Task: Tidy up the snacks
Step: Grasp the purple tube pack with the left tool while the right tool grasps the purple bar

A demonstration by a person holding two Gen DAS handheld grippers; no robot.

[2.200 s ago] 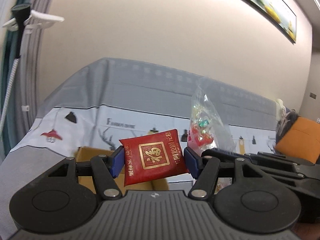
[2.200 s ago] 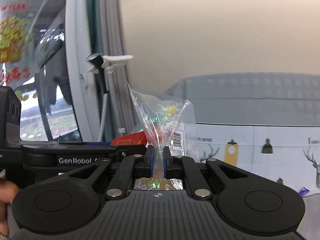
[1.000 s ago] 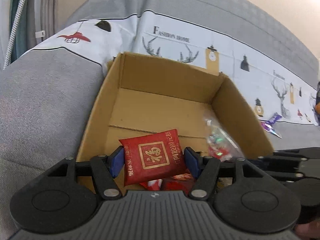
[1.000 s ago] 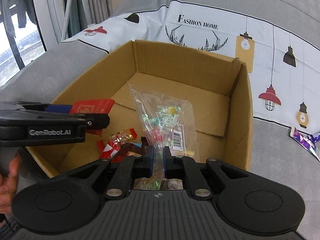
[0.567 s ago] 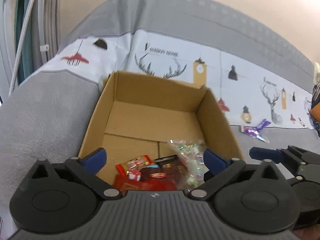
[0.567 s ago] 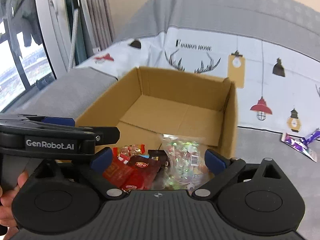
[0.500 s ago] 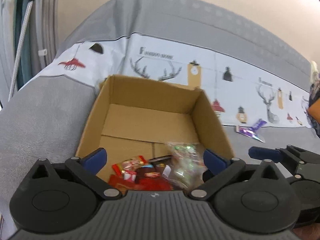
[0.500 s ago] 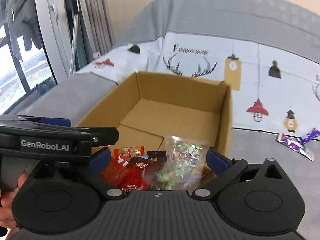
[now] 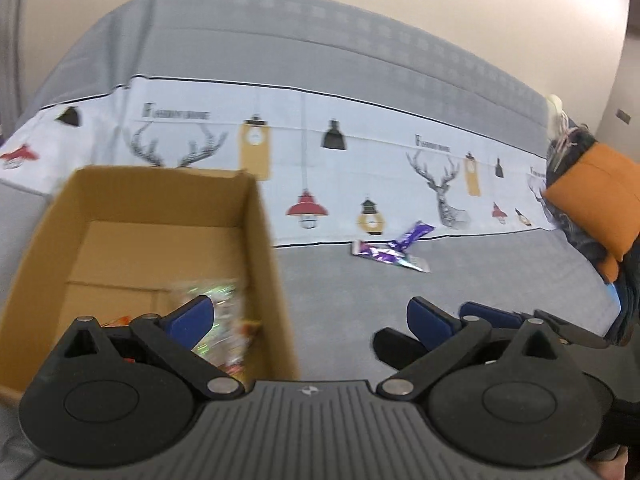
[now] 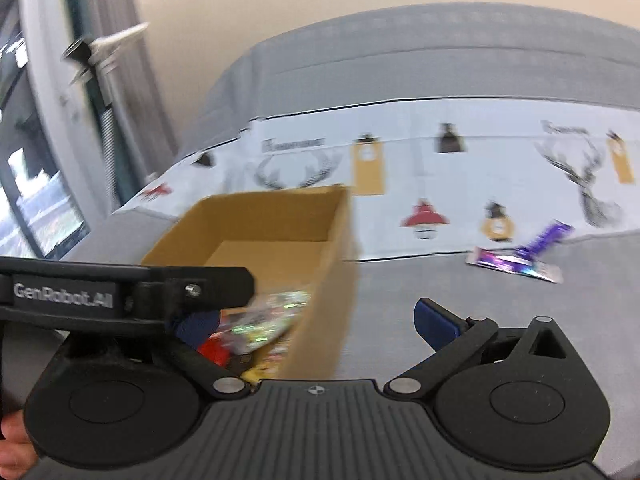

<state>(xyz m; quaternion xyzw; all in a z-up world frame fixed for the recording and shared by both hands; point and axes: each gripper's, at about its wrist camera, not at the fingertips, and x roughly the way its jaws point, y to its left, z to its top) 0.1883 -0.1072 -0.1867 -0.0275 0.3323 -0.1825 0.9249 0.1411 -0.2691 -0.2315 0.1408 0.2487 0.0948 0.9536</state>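
A cardboard box (image 9: 260,248) stands on the grey sofa, at the left of both views. Inside it lie a clear bag of candies (image 9: 218,300) and red snack packets (image 10: 212,348), partly hidden by my fingers. Two purple wrappers (image 9: 390,250) lie on the seat to the right of the box, also in the right wrist view (image 10: 516,258). My left gripper (image 9: 310,316) is open and empty, straddling the box's right wall. My right gripper (image 10: 316,324) is open and empty too, beside the same wall. Both views are blurred.
A white printed cloth (image 9: 360,160) drapes the sofa back. An orange cushion (image 9: 592,200) sits at the far right. A window (image 10: 36,208) and curtains are at the left. A person's hand (image 10: 12,444) holds the left gripper's body (image 10: 120,292).
Both grippers opened and let the red packet and the clear candy bag fall into the box. Both then drew back and swung right, towards the seat with the purple wrappers.
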